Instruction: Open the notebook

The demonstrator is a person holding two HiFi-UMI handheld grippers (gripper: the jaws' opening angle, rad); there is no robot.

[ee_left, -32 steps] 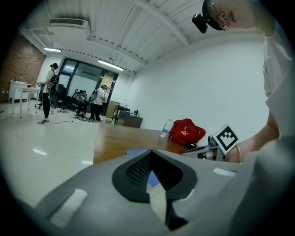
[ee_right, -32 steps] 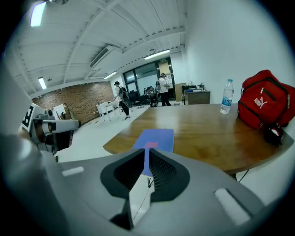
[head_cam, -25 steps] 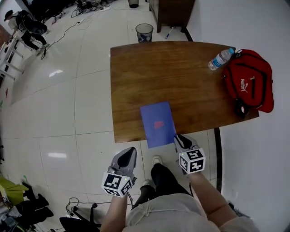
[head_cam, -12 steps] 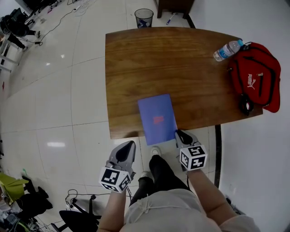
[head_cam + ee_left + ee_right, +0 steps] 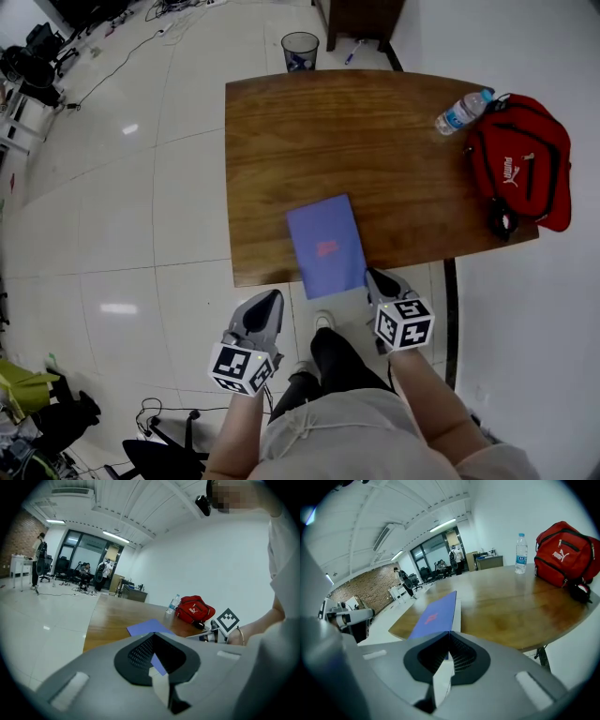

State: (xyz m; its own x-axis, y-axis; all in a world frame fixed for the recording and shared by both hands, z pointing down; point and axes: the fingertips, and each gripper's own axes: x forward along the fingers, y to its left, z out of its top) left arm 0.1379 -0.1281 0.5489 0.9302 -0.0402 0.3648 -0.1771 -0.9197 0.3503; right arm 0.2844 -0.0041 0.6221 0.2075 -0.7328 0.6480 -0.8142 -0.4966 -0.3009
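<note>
A closed blue notebook [image 5: 325, 246] with a small red mark lies on the wooden table [image 5: 375, 141], its near end sticking out over the front edge. My right gripper [image 5: 376, 278] is shut and empty, just off the notebook's near right corner. My left gripper [image 5: 266, 306] is also shut and empty, held lower and to the left, in front of the table edge. In the right gripper view the notebook [image 5: 436, 613] lies straight ahead of the closed jaws. The left gripper view shows the notebook [image 5: 145, 627] beyond its closed jaws.
A red bag [image 5: 520, 159] and a water bottle [image 5: 459, 112] sit at the table's far right. A mesh bin [image 5: 300, 47] stands on the floor beyond the table. Cables and a stand [image 5: 159, 431] lie on the tiles at lower left.
The head camera has shifted a little, so the table sits slightly differently in view. Both grippers stay shut at the table's near edge and the notebook has not moved.
</note>
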